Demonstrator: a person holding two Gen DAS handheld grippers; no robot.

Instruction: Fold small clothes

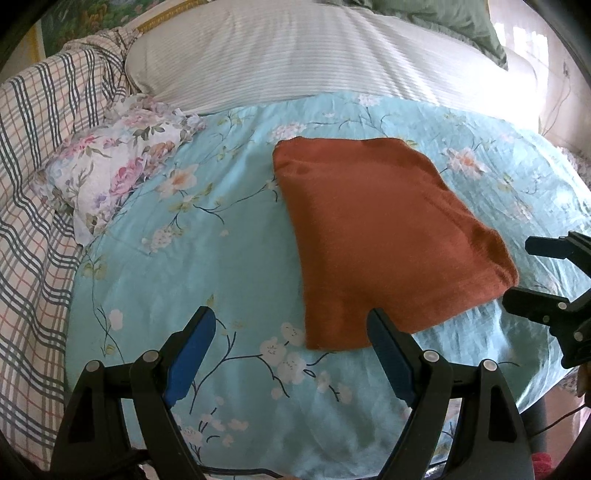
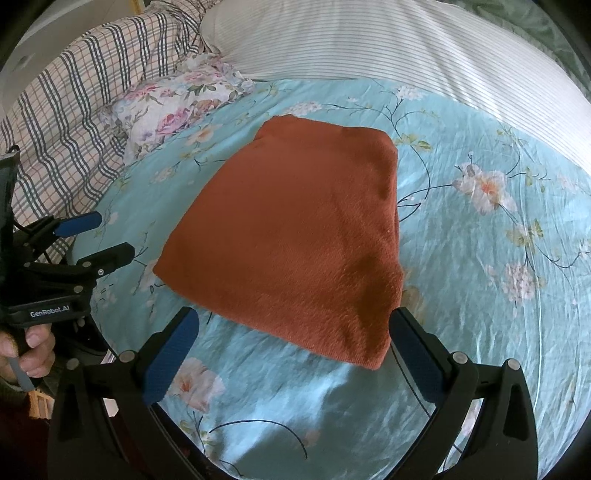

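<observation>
Left wrist view: left gripper [image 1: 291, 325] angled down over the sheet [image 1: 207, 266], jaws wide apart, nothing btwn them; its right finger sits in front of the cloth's near edge, contact can't be told. Cloth [image 1: 373, 240], rust-orange, lies folded flat on the sheet, right of centre. Right gripper [image 1: 517, 269] pokes in from the right edge, just beside the cloth's near-right corner, jaws apart, empty. Floral pillow [image 1: 110, 173] at left, plaid blanket [image 1: 33, 192] beyond it, striped pillow [image 1: 314, 55] across the back. Only this view shows the green bedding [image 1: 450, 18] at top right.

Right wrist view: right gripper [image 2: 295, 317] also tilted down, jaws spread wide w/ the cloth's [image 2: 295, 236] near edge lying btwn the fingertips; pads not pressing on it, no grip. Left gripper [image 2: 114, 236] enters from the left, jaws apart, empty, close to the cloth's left corner but clear of it. Only this view shows the hand [image 2: 26, 350] on the left gripper's handle, fingers curled round it, and the "GenRobot.AI" label on its body. Same sheet [image 2: 480, 295], floral pillow [image 2: 173, 107], plaid blanket [image 2: 74, 122], striped pillow [image 2: 388, 40] behind.
</observation>
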